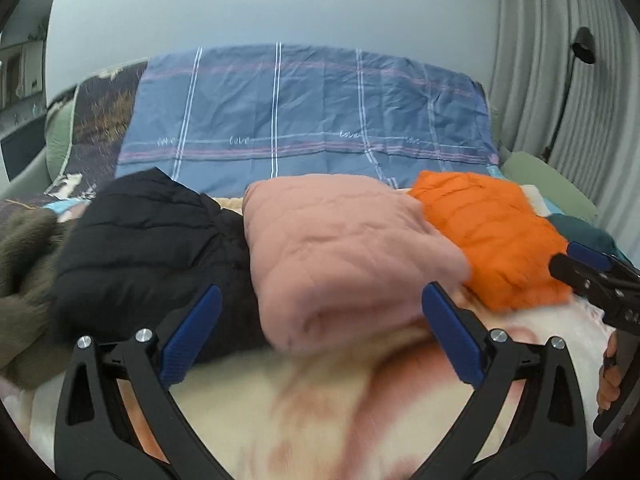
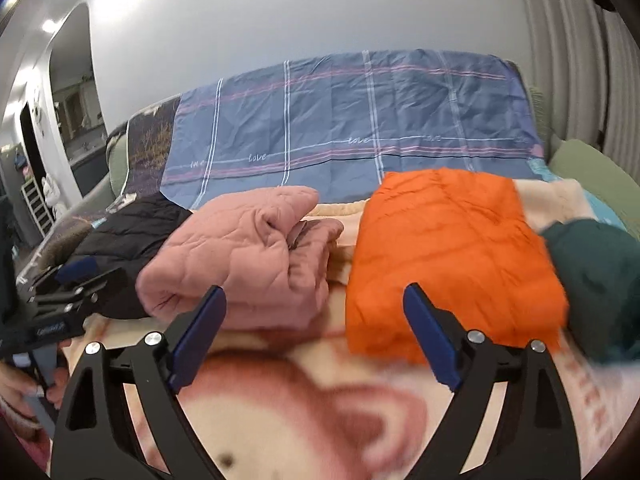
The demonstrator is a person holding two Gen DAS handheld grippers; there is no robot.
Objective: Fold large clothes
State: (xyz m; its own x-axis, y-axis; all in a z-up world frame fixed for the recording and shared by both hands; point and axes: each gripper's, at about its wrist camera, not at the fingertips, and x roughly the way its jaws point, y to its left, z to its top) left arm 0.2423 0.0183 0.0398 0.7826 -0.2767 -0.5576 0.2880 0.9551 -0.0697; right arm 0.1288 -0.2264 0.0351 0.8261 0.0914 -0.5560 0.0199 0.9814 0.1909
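Between garments, by my read: pink jacket [image 1: 344, 256] and orange jacket [image 2: 452, 256] lie folded side by side on the bed [image 2: 280, 400]. Left hand-held gripper [image 1: 320, 336] and right hand-held gripper [image 2: 316, 336] hover spread, empty. Next likely: grasp the unfolded black jacket [image 1: 152, 248].

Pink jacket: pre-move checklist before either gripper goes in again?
1. Left gripper open and empty: ok.
2. Right gripper open and empty: ok.
3. Pink jacket folded into a compact bundle: ok, though one edge bunches loosely in the right wrist view.
4. Orange jacket folded flat, apart from the pink one: ok.
5. Black jacket folded: cannot tell; pink jacket overlaps it.
6. Dark green garment folded: not ok, it looks crumpled.
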